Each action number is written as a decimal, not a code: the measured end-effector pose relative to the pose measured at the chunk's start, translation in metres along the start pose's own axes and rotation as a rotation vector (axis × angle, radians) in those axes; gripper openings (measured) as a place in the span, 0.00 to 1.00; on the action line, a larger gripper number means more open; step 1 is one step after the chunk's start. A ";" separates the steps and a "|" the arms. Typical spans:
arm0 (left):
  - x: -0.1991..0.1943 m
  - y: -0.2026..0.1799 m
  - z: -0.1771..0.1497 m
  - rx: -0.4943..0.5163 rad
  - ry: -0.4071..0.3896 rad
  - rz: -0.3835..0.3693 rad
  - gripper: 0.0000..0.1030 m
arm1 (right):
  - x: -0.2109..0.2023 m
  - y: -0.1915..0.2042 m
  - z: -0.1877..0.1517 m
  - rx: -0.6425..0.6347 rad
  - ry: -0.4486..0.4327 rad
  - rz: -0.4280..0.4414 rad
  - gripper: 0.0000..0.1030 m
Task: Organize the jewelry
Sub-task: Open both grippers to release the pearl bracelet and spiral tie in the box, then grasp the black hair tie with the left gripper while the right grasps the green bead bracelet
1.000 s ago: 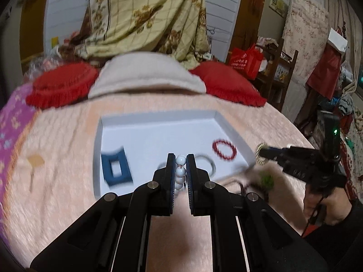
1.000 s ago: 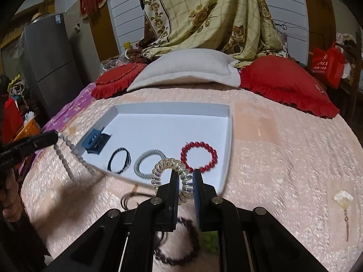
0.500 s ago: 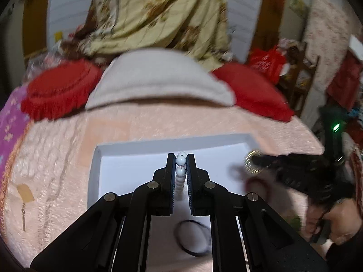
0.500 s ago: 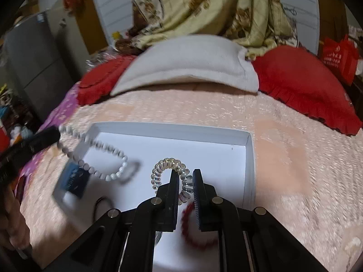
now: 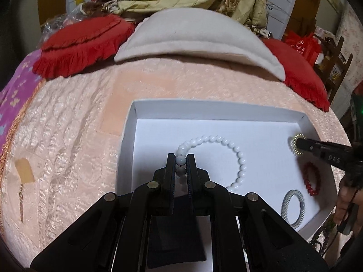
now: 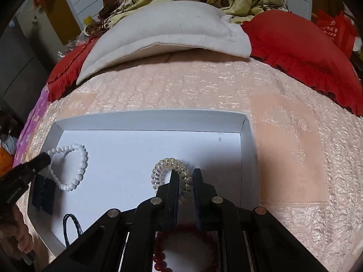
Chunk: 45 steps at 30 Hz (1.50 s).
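A: What does the left gripper (image 5: 180,159) hold?

B: Its fingers are nearly closed on a white bead bracelet (image 5: 236,153), pinching one bead. The loop lies on the floor of the white tray (image 5: 217,107), toward the tray's left half. Beneath the gripper, at the near left corner, lies a dark blue cloth pouch (image 5: 174,244).

A: And the right gripper (image 6: 183,176)?

B: Its fingers are narrow, clamped on a clear spiral hair tie (image 6: 162,165). The coil stands over the tray floor, right of centre and short of the right wall. Whether it touches the floor cannot be told.

A: What else lies in the tray?

B: A red bead bracelet (image 5: 312,179) near the right edge, a grey twisted cord ring (image 5: 292,208) at the near right, and a thin black hair band (image 6: 71,226) by the near edge on the left side.

A: What carries the tray?

B: A bed with a pink quilted cover (image 5: 74,140). At the far edge lie a cream pillow (image 5: 195,38) and two red frilled cushions (image 5: 79,47), one on each side.

A: Is the person visible?

B: Only fingers on each grip: a hand (image 5: 344,206) at the right edge of the left view, another (image 6: 15,238) at the left edge of the right view.
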State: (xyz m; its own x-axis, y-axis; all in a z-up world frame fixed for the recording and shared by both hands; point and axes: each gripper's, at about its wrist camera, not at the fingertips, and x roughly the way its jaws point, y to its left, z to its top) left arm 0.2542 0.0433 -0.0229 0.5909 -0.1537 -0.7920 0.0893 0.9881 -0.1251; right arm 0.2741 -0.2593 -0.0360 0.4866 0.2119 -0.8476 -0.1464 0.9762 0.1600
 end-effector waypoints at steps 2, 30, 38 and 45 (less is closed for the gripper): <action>-0.002 0.001 0.000 -0.007 -0.004 -0.001 0.07 | 0.000 0.001 0.000 -0.005 -0.001 -0.006 0.11; -0.029 0.003 0.006 -0.038 -0.125 0.062 0.70 | -0.026 -0.011 -0.002 0.035 -0.095 0.021 0.38; -0.036 -0.010 -0.014 -0.024 -0.074 0.037 0.71 | -0.068 -0.018 -0.018 0.024 -0.174 -0.048 0.38; -0.074 -0.041 -0.045 0.071 -0.111 -0.055 0.71 | -0.122 -0.035 -0.056 0.066 -0.255 -0.019 0.38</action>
State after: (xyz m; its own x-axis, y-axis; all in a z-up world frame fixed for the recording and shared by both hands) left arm 0.1706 0.0145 0.0136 0.6686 -0.2101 -0.7133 0.1783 0.9766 -0.1205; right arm 0.1717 -0.3216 0.0338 0.6916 0.1899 -0.6969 -0.0825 0.9793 0.1850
